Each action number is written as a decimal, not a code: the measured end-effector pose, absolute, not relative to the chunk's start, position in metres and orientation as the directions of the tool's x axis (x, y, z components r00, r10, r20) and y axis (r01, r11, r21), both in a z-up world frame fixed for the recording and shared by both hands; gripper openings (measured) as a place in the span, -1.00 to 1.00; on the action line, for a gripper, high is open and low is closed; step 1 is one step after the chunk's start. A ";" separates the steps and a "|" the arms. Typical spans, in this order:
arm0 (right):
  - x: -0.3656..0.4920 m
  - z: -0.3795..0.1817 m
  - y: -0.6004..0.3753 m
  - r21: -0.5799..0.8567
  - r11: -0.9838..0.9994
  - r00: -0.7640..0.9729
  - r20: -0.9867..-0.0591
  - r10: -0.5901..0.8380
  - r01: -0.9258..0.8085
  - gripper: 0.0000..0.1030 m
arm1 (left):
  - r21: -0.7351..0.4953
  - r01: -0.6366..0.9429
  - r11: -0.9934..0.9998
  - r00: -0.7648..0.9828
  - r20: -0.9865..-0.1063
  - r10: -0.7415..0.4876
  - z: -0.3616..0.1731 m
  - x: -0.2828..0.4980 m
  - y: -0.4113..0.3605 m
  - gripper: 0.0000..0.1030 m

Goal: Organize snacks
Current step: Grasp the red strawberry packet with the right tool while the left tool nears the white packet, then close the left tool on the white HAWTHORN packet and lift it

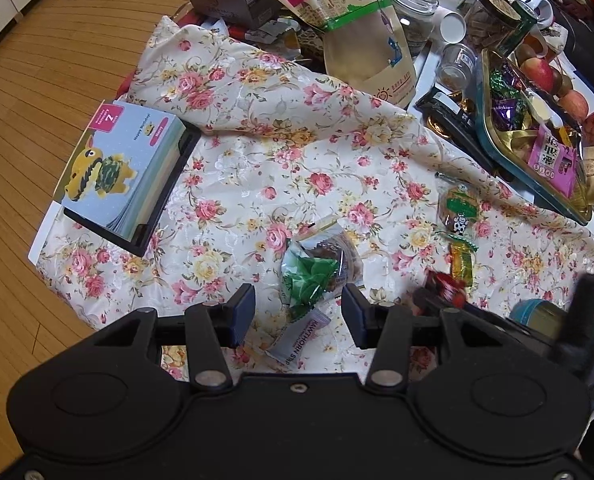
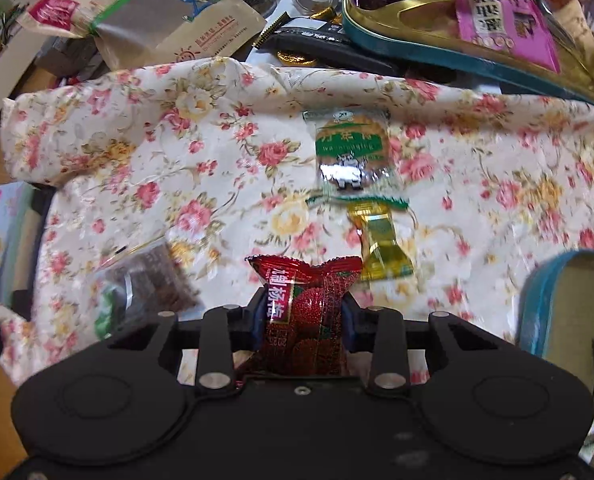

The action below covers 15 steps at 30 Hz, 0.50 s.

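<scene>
My left gripper is open, its fingers on either side of a green-and-clear snack packet lying on the floral cloth. A white hawthorn strip packet lies just under it. My right gripper is shut on a red candy packet and shows blurred at the right in the left wrist view. A clear green-label packet and a yellow-gold candy lie on the cloth ahead of it. The brown snack packet lies to its left.
A teal-and-gold tray full of wrapped sweets sits at the back right. A small teal tin stands at the right. A desk calendar sits at the left. Large pouches, jars and boxes crowd the back.
</scene>
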State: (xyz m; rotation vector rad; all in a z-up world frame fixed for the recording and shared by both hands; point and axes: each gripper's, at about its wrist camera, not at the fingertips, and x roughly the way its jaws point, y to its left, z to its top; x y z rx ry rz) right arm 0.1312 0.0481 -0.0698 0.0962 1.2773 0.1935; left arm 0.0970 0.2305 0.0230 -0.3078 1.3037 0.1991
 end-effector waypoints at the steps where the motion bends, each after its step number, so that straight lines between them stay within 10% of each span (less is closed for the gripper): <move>1: 0.127 -0.061 0.044 0.191 0.977 0.272 -0.939 0.209 -0.092 -0.28 | -0.110 -0.311 0.944 0.260 -0.965 -0.027 0.023 0.097 0.231 0.07; 15: 0.090 0.001 -0.014 0.305 0.951 0.297 -0.904 0.308 -0.057 -0.28 | -0.070 -0.261 0.963 0.242 -0.970 -0.005 -0.004 0.103 0.220 0.07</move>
